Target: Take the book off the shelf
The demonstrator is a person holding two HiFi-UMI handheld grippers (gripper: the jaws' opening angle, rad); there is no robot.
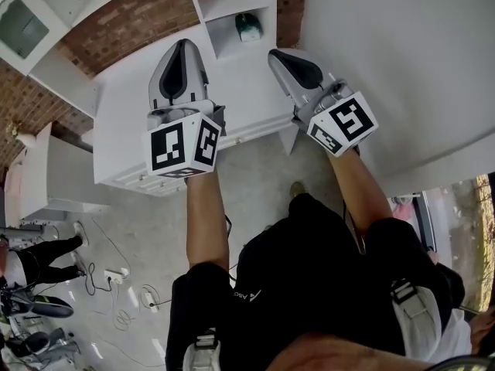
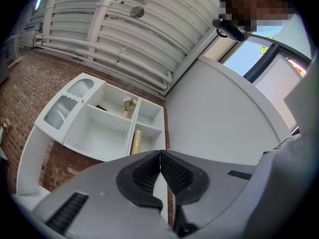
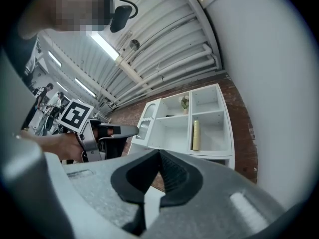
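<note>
A person stands before a white shelf [image 2: 102, 133] mounted on a red brick wall [image 2: 30, 83], a hand-held gripper in each fist and both pointed at it. The book [image 2: 136, 141] is in place on the shelf: a tall, slim, pale golden-yellow volume, upright, standing in the lower right compartment hard against that compartment's left wall. No lettering can be made out on it. In the left gripper view it shows at about 11 o'clock from the jaw tips; in the right gripper view the book [image 3: 196, 135] shows at about 1 o'clock from them, well apart from both tools. The left gripper [image 2: 160, 153] has its ribbed black pads pressed together with nothing between them, and the right gripper [image 3: 159, 153] is likewise closed tight and empty. From the head view, the left gripper [image 1: 184, 49] and the right gripper [image 1: 278, 55] are side by side, near each other, tips toward 12 o'clock, where the shelf [image 1: 203, 6] shows. A small potted plant [image 2: 129, 105] stands on the shelf board at about 11 o'clock from the book, in the neighbouring compartment. The right gripper view also catches the left gripper [image 3: 134, 129] at 9 o'clock, level with the shelf [image 3: 172, 133].
</note>
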